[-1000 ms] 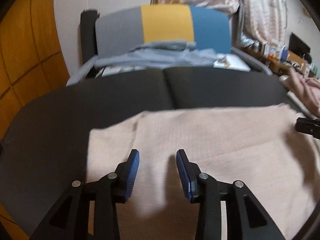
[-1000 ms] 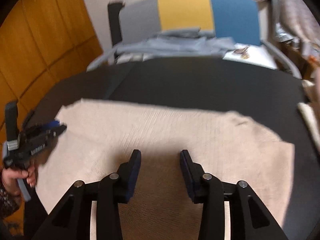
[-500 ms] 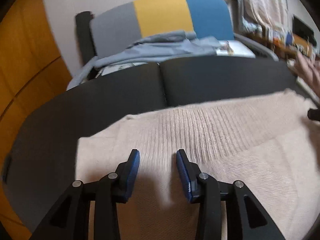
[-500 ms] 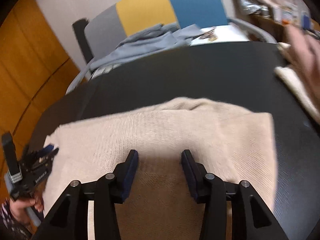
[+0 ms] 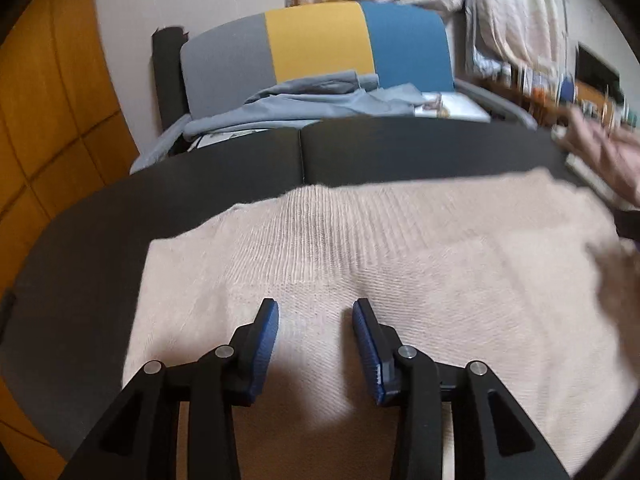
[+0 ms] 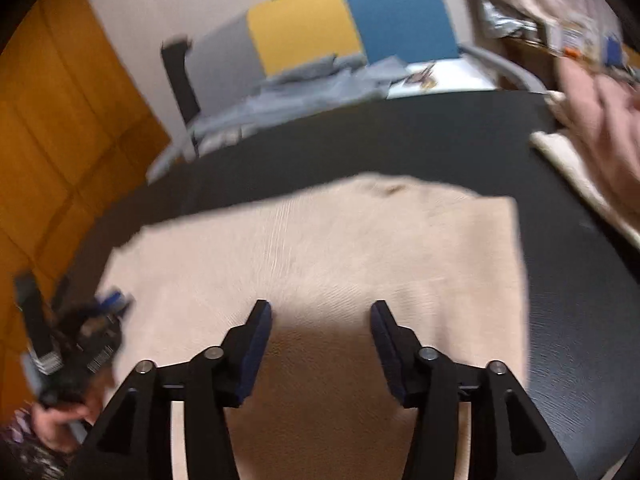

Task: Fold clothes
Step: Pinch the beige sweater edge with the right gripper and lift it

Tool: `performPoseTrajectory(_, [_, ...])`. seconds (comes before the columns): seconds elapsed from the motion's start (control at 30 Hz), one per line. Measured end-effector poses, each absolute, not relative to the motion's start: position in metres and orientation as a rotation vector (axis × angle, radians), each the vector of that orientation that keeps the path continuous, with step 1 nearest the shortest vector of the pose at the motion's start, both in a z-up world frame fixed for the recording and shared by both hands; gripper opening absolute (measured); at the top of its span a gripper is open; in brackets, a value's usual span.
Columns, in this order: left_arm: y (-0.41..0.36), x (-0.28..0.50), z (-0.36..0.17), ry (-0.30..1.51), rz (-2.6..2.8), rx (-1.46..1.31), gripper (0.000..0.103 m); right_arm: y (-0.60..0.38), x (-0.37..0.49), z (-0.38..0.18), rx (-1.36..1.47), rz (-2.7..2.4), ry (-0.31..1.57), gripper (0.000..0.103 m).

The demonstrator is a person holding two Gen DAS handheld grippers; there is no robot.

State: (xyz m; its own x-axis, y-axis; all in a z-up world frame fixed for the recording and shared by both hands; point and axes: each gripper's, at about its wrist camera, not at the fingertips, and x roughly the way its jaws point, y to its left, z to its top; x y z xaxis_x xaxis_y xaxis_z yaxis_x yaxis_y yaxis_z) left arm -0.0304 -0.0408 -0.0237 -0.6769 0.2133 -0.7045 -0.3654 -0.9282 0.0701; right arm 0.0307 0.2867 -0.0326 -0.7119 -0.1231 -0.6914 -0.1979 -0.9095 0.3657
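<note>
Mid-fold: sweater [image 6: 320, 248] flat on table [image 6: 400, 136]. My left gripper [image 5: 316, 320] spread, empty; right gripper [image 6: 320, 320] opening, empty. Next: pinch an edge.

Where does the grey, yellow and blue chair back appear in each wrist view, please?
Left wrist: chair back top centre, beyond the black table.
Right wrist: chair back top centre, tilted and blurred.
Shared landmark: the beige sweater on the table.

Black table [image 5: 100, 240], beige knit on top.
We see the beige sweater [image 5: 400, 264] spread flat on it; another pale folded cloth [image 6: 576, 168] lies at its right edge.
</note>
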Motion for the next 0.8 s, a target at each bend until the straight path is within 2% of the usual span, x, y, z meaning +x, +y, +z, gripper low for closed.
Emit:
performPoseTrajectory(0.07, [-0.046, -0.024, -0.014, 0.167, 2.576, -1.022, 0.039, 0.311, 0.050, -0.026, -1.107, 2.737, 0.731, 0.071])
performPoseTrajectory(0.17, [-0.042, -0.014, -0.006, 0.067, 2.525, -0.976, 0.039, 0.347, 0.071, -0.033, -1.075, 2.641, 0.874, 0.072])
performPoseTrajectory(0.33, [-0.007, -0.003, -0.006, 0.205, 2.461, -0.913, 0.039, 0.363, 0.089, -0.057, -1.094, 2.600, 1.031, 0.072])
performPoseTrajectory(0.57, [0.029, -0.006, -0.029, 0.350, 2.432, -0.996, 0.039, 0.337, 0.076, -0.076, -1.122, 2.671, 0.986, 0.069])
performPoseTrajectory(0.73, [0.031, 0.000, -0.035, 0.345, 2.447, -0.975, 0.040, 0.314, 0.060, -0.081, -1.124, 2.750, 0.936, 0.054])
performPoseTrajectory(0.8, [0.029, -0.001, -0.037, 0.332, 2.445, -0.972, 0.040, 0.311, 0.055, -0.085, -1.138, 2.743, 1.006, 0.037])
